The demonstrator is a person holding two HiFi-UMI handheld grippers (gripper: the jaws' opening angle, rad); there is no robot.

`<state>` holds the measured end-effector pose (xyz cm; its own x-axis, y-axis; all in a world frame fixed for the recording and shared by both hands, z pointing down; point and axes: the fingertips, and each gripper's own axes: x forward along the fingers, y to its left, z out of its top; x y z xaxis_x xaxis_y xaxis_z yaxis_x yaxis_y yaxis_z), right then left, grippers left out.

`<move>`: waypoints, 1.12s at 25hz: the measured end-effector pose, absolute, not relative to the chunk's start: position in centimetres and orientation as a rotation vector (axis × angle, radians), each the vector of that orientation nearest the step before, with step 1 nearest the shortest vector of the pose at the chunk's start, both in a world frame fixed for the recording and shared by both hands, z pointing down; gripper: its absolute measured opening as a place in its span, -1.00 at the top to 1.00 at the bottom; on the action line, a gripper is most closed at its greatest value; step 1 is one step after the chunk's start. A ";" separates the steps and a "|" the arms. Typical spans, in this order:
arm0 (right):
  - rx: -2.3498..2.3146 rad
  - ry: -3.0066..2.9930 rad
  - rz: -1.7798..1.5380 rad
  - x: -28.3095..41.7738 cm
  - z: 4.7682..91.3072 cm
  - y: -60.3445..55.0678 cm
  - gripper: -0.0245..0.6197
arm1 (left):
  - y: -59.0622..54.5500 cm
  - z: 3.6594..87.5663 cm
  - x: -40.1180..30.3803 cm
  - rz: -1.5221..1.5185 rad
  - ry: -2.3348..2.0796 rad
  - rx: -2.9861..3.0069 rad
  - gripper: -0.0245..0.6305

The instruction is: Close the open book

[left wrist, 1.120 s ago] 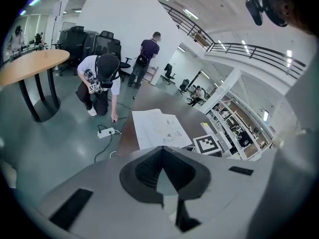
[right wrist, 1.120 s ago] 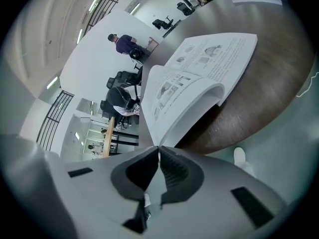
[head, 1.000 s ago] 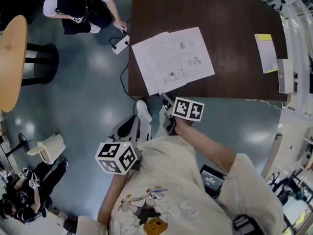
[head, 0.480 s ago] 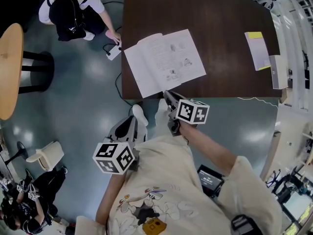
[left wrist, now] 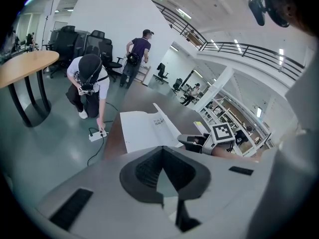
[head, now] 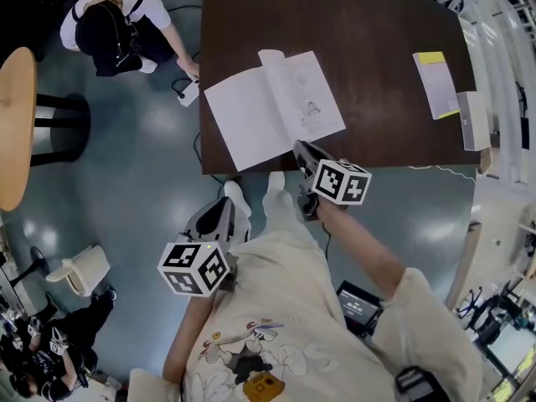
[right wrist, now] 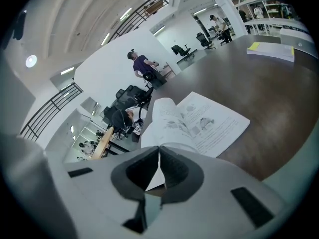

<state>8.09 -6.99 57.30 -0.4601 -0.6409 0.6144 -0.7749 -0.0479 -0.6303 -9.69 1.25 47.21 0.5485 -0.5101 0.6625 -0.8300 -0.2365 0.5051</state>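
Observation:
The open book [head: 310, 99] lies on the dark brown table [head: 377, 23], near its front left corner. Its right page [right wrist: 209, 121] is flat and printed. One leaf [head: 270, 59] stands up along the spine, and the left half [left wrist: 142, 131] shows blank white. My right gripper [head: 303, 149] hovers at the table's near edge by the right page's near corner, and nothing shows between its shut jaws [right wrist: 158, 148]. My left gripper [head: 219, 212] hangs off the table over the floor, shut and empty [left wrist: 162, 149]. From there the right gripper [left wrist: 192, 141] shows beside the book.
A yellow-topped booklet [head: 435, 82] and a white box [head: 473, 120] lie at the table's right edge. A person [head: 117, 23] crouches on the floor at the far left by a power strip [head: 188, 90]. A round wooden table [head: 12, 124] stands left.
My right gripper moved right along the table's near edge and rose. The book's printed left leaf swung up to the spine, leaving blank white on the left. The left gripper hardly moved.

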 end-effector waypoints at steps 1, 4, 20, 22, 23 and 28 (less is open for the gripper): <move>1.564 -2.068 1.539 8.6 57.4 -7.2 0.88 | 1.1 47.3 -9.5 0.458 -1.091 1.901 0.91; 1.599 -2.042 1.567 10.2 57.8 -7.8 0.88 | 0.7 47.5 -9.2 0.457 -1.099 1.892 0.91; 1.742 -1.846 1.825 17.7 62.5 -8.9 0.87 | -1.2 48.0 -7.1 0.498 -1.093 1.882 0.91; 1.744 -1.820 1.858 18.3 63.4 -8.8 0.87 | -1.4 48.0 -7.0 0.501 -1.098 1.881 0.91; 1.744 -1.809 1.863 18.5 63.8 -8.8 0.87 | -1.5 48.0 -7.0 0.502 -1.100 1.879 0.91; 1.731 -1.768 1.847 19.1 65.5 -8.6 0.87 | -1.5 48.0 -6.7 0.505 -1.097 1.880 0.91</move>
